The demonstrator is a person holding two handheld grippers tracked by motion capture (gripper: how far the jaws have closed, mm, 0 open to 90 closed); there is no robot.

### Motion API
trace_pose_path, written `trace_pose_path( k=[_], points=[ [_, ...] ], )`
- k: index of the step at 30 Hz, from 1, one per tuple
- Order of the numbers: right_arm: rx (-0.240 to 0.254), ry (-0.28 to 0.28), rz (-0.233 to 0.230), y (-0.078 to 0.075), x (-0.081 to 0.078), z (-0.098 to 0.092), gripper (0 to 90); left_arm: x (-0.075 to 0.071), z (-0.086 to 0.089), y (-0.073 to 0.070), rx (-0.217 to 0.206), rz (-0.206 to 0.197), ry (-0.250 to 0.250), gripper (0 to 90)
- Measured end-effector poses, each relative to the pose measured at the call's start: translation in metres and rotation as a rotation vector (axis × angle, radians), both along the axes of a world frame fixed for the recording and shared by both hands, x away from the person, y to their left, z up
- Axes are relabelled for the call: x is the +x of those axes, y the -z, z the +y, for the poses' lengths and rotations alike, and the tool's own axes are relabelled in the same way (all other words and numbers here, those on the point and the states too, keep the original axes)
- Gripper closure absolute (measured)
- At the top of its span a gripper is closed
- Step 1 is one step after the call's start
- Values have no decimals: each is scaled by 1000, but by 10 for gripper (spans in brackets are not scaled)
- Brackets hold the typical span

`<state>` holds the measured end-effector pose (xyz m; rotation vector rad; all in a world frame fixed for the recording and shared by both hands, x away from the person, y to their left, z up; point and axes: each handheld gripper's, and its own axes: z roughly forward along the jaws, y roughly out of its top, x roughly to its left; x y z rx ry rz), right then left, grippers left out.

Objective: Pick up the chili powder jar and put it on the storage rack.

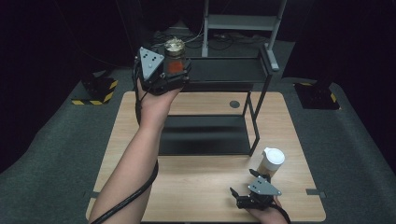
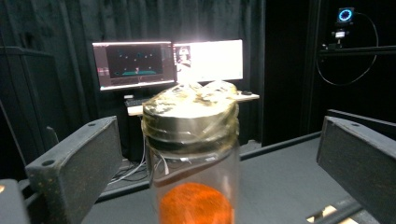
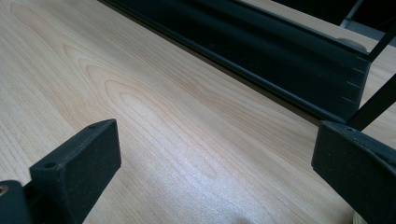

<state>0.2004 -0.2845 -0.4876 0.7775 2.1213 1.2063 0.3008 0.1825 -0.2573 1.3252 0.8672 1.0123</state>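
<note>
One jar [image 2: 191,158] stands on the upper shelf [image 1: 224,70], left gripper [image 1: 175,65] wide around it, pads clear. Placement looks done; next, withdraw straight back. Right gripper [image 1: 243,196] idle, wide.

My left arm reaches far forward, and the left gripper [image 1: 164,70] has its fingers [image 2: 74,165] wide apart. My right gripper [image 1: 254,193] stays low, also open.
</note>
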Motion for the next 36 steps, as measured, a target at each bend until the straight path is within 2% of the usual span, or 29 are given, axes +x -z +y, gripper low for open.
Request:
trace_pose_path(
  k=[8,20,25,32,36],
  points=[
    [0,-1,1,0,0,0,4,-22,0,5,18,-1,-1,4],
    [-1,-1,-1,0,0,0,3,-49,12,24,28,1,23,4],
    [-2,0,-1,0,0,0,4,-61,17,36,35,17,35,4],
    [-5,2,-3,0,-1,1,4,-72,21,57,40,29,47,4],
    [-8,-1,-5,0,-1,1,4,-76,22,68,48,50,59,4]
  ],
)
